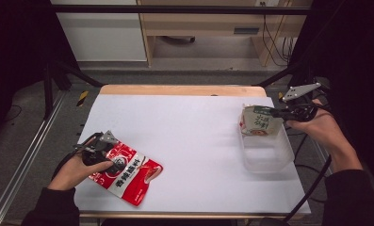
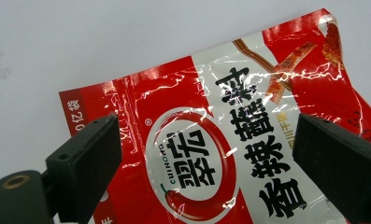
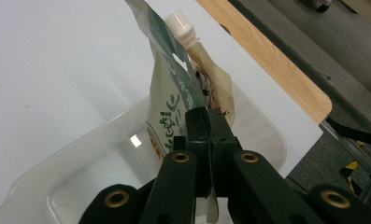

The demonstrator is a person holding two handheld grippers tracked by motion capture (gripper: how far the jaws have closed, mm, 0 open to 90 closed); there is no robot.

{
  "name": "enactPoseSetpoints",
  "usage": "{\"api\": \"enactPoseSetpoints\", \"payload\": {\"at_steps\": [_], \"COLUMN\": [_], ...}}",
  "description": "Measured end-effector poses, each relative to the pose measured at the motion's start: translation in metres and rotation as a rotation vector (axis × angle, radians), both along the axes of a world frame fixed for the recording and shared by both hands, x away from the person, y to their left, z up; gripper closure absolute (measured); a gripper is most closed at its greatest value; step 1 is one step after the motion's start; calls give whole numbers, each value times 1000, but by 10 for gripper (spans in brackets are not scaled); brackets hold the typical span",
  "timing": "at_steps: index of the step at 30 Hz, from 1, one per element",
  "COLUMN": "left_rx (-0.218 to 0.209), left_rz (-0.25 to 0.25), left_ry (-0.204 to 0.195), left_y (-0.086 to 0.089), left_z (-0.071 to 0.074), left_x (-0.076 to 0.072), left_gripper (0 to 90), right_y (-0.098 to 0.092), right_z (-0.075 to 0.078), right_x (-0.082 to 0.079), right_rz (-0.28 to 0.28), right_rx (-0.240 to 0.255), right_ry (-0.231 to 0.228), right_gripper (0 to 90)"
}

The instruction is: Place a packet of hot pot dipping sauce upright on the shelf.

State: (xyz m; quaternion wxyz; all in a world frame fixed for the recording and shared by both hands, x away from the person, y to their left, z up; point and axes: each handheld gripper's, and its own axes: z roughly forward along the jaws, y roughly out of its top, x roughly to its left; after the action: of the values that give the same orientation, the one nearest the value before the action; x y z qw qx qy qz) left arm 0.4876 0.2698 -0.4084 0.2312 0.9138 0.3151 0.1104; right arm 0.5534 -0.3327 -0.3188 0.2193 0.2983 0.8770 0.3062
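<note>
A red and white snack bag (image 1: pixel 128 173) (image 2: pixel 230 154) lies flat on the white table near the front left. My left gripper (image 1: pixel 99 149) (image 2: pixel 206 163) hovers over its top half, open, one jaw on each side of the bag's printed logo. At the right, my right gripper (image 1: pixel 280 113) (image 3: pixel 206 140) is shut on a beige and green pouch (image 1: pixel 258 121) (image 3: pixel 171 93) with a white screw cap (image 3: pixel 179 23). The pouch hangs upright over the far end of a clear plastic tub (image 1: pixel 266 149) (image 3: pixel 80 158).
The white table cover (image 1: pixel 184 136) has a wooden edge (image 1: pixel 182 89) at the back. Black frame rails run along both sides. The floor, a cabinet and cables lie beyond the table.
</note>
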Motion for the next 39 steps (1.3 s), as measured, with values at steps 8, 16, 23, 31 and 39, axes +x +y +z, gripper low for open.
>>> {"api": "enactPoseSetpoints", "payload": {"at_steps": [8, 16, 23, 31, 39], "left_rx": [-4, -2, -7, -7, -6], "left_rz": [1, 1, 6, 6, 6], "left_ry": [-4, -3, -6, -5, -5], "left_y": [1, 1, 3, 3, 4], "left_z": [1, 2, 2, 2, 2], "left_x": [0, 0, 0, 0, 0], "left_gripper": [83, 84, 83, 83, 83], "right_y": [1, 1, 1, -5, -12], "right_z": [0, -1, -6, -12, -16], "right_x": [0, 1, 2, 4, 3], "right_rz": [-1, -1, -6, -23, -50], "right_rx": [4, 10, 8, 32, 45], "right_ry": [1, 6, 16, 27, 34], "right_gripper": [900, 900, 900, 900, 899]}}
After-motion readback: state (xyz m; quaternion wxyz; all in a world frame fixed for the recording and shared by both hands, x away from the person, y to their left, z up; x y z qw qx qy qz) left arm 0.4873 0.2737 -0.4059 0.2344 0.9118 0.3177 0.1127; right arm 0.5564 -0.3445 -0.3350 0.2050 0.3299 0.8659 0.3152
